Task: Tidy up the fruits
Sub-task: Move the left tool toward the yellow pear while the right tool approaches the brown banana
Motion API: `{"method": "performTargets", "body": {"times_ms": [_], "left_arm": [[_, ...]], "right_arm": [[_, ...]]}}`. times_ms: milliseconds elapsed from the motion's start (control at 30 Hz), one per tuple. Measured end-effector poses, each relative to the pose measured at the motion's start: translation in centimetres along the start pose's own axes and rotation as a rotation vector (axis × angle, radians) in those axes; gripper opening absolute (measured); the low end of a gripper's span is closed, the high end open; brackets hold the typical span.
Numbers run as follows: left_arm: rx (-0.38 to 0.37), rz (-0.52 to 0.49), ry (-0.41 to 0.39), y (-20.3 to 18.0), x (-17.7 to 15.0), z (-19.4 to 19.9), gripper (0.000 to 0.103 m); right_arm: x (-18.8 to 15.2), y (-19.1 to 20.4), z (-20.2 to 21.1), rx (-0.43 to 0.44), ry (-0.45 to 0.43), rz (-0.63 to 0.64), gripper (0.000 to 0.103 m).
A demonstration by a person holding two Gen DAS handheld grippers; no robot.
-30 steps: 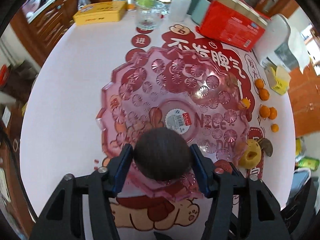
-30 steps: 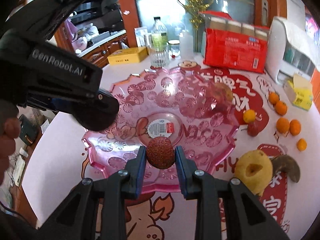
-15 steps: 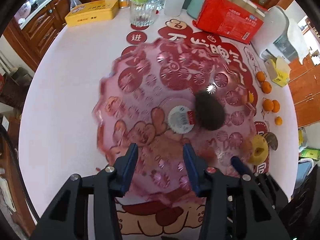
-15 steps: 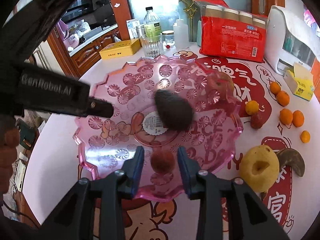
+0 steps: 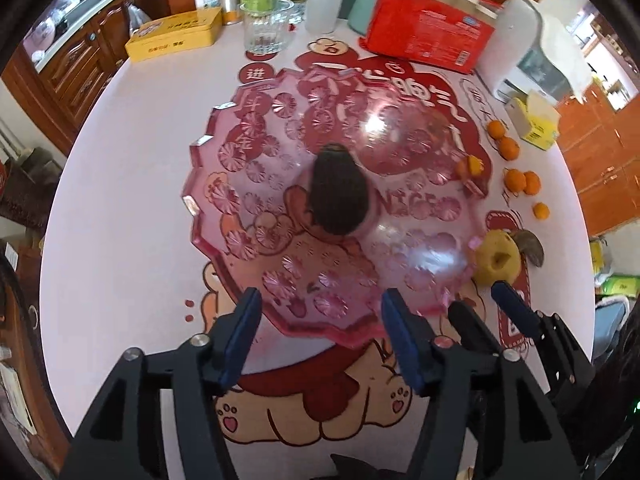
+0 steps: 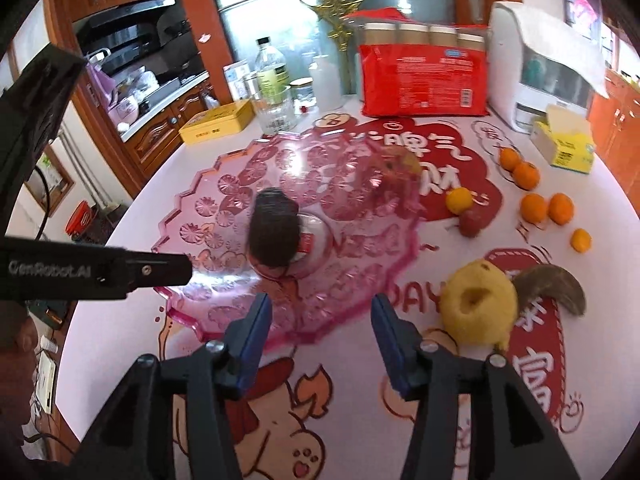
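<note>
Avocado (image 5: 339,192) lies mid-plate (image 5: 208,216), beyond the opening left tool (image 5: 320,344).

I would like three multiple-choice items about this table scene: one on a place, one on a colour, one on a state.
1. Where does the dark fruit lie?
A in the plate
B beside the yellow box
C in the glass
2. What colour is the plate?
A green
B pink
C white
3. What does the right gripper hold?
A an orange
B the dark fruit
C nothing
Key: 1 A, it rests at the plate's middle; 2 B, it is clear pink plastic; 3 C, its jaws are opening with nothing between them.
</note>
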State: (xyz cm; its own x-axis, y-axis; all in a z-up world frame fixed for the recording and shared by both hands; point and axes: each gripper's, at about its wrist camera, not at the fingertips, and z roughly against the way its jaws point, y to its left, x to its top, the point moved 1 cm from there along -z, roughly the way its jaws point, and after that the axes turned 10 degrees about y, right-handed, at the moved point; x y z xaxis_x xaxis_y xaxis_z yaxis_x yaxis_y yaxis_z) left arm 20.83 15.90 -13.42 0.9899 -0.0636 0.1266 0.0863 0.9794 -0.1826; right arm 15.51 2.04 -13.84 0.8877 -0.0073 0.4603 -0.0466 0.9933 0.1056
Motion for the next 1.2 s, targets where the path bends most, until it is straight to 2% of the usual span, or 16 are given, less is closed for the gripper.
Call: {"method": "performTargets", "body": {"times_ms": [100, 233, 400, 700, 867, 1000, 1200], "left_arm": [[-0.011, -0.017, -0.008, -1.1, -1.0, 0.4, 0.065], [-0.015, -0.007, -0.013, -2.3, -2.3, 0.3, 0.065], [-0.035, 0.045, 0.019, -4.0, -3.5, -0.4, 0.065], [0.010, 0.125, 0.025, -8.2, -4.5, -1.5, 0.069], [0.024, 0.130, 0.031, -11.0, -4.9, -2.0, 0.070], [0.027, 0.147, 0.023, -12.9, -5.0, -2.2, 0.076], [-0.007, 0.130, 0.036, -15.4, -4.0, -2.8, 0.077]], "right_arm": [[-1.1, -1.3, 1.0, -0.012, -0.002, -0.033, 0.058], [-2.3, -3.3, 1.6, -0.004, 0.020, -0.079, 0.059], [-3.9, -6.4, 2.9, -0.002, 0.041, -0.102, 0.059], [-5.7, -12.9, 5.2, -0.022, 0.050, -0.102, 0.059], [-6.3, -16.0, 6.1, -0.036, 0.057, -0.045, 0.059], [-6.5, -17.8, 6.5, -0.044, 0.063, 0.020, 0.059], [-6.4, -19.8, 6.4, -0.045, 0.082, 0.166, 0.059]]}}
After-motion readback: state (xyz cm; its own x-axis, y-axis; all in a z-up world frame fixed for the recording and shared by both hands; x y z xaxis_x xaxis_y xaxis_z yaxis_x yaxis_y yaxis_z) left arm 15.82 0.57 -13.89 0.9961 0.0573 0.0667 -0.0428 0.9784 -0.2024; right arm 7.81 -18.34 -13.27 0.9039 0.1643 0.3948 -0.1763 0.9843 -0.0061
